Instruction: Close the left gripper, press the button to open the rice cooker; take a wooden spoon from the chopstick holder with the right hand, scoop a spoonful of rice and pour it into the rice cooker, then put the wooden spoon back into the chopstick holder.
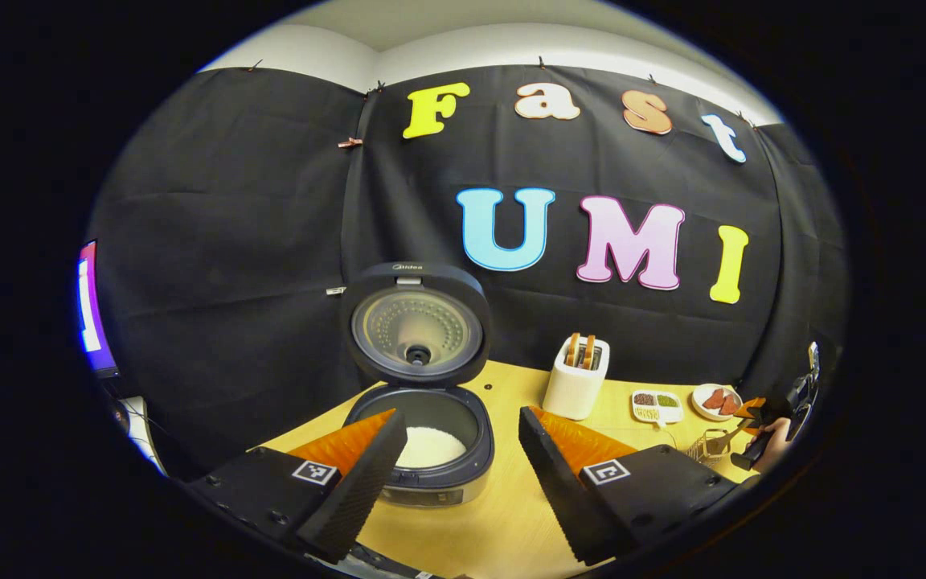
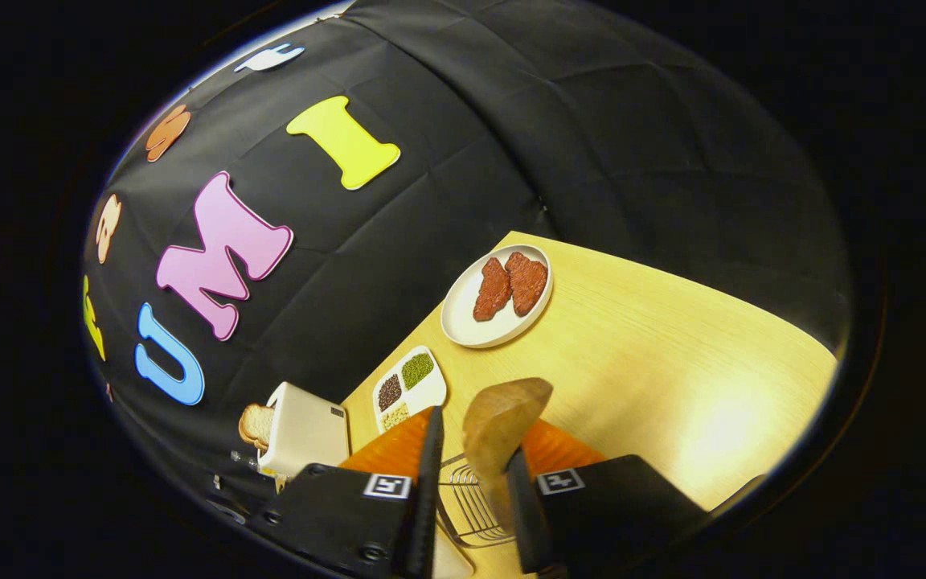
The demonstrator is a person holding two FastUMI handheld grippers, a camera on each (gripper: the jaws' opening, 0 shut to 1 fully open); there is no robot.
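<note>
Two grippers: I run one per hand, and the steps are split between them.
Table [image 2: 672, 338]: I see a pale wood top carrying everything, with bare wood at its right end.
Rice cooker [image 1: 423, 450]: lid already up, white rice in the pot; I judge the button step done.
Toaster [image 1: 577, 378]: white, bread in its slots, between the cooker and the small dishes.
Plate [image 2: 463, 322]: two reddish pieces on it, near the back wall.
Divided dish [image 2: 408, 384]: three kinds of grain, just beside the toaster.
Chopstick holder [image 2: 471, 503]: wire basket, directly under my right fingers.
Left gripper [image 1: 463, 474]: released, jaws spread wide, empty, hovering before the cooker.
Right gripper [image 2: 469, 490]: clenched on the wooden spoon [image 2: 503, 426], bowl end up above the holder.
Risk: I judge the spoon could twist between the pads once loaded, spilling rice; lifting askew could snag or tip the light holder.
</note>
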